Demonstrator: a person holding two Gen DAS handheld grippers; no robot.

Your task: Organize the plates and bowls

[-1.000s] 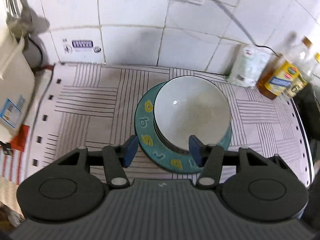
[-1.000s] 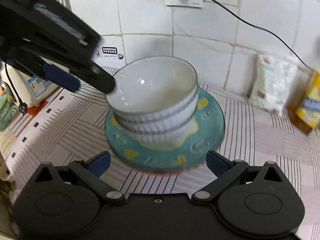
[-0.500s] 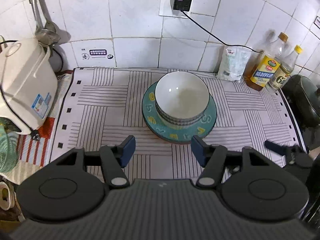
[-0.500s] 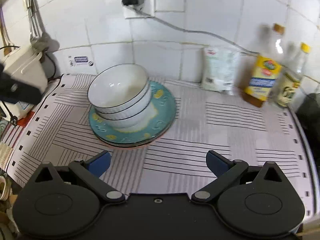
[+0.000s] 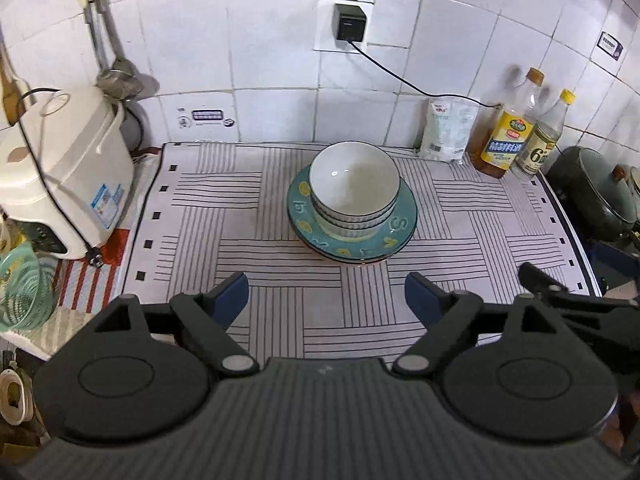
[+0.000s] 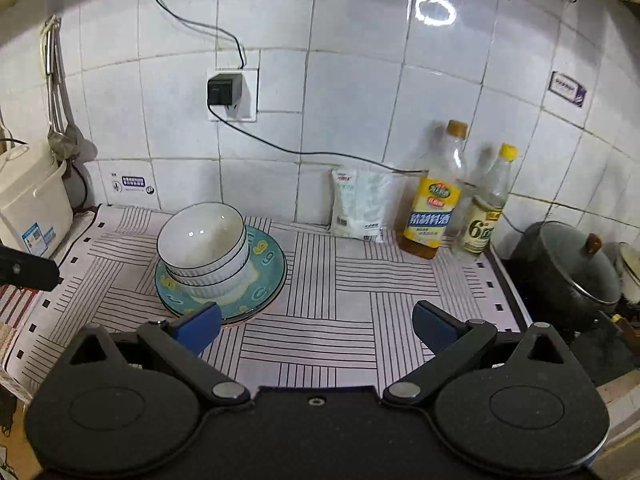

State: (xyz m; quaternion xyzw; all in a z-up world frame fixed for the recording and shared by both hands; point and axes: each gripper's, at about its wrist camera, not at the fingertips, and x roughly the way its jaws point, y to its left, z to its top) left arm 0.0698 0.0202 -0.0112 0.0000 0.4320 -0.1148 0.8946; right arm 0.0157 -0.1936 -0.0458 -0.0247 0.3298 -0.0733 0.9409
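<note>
Hand-held gripper opening, nothing between jaws.

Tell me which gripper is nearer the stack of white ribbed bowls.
Neither is clearly nearer. Left gripper faces the bowls head-on, its jaws opening, empty; right gripper is offset to their right, open.

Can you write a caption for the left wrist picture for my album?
White bowls stacked on teal plates on a striped mat, left gripper jaws opening, nothing between them.

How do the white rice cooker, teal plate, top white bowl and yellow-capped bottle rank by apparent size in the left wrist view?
1. White rice cooker, though nearest
2. Teal plate
3. Top white bowl
4. Yellow-capped bottle
</note>
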